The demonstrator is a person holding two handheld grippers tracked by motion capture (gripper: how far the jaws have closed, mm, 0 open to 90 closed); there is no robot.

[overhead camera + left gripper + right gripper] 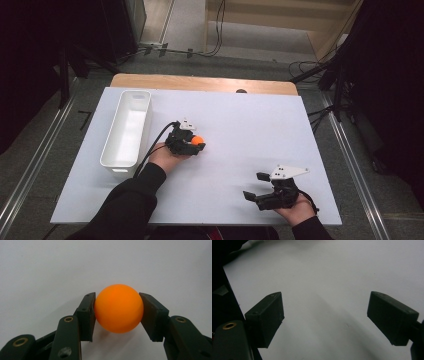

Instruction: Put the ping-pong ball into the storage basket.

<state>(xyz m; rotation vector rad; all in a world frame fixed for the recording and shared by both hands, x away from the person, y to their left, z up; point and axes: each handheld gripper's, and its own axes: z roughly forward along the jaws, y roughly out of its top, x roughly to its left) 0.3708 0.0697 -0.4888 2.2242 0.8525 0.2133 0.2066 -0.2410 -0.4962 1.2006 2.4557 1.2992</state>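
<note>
Left gripper (117, 312) rising from 6 o'clock, black jaws clamped on orange ball (119, 308) at frame centre, pads (87, 315) touching ball at its 9 & 3 o'clock, plain white table (50, 270) behind, faint shadow under ball

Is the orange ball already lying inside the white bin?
No: in the high view the orange ball sits clamped in the left gripper over the white table, apart from the white bin.
</note>
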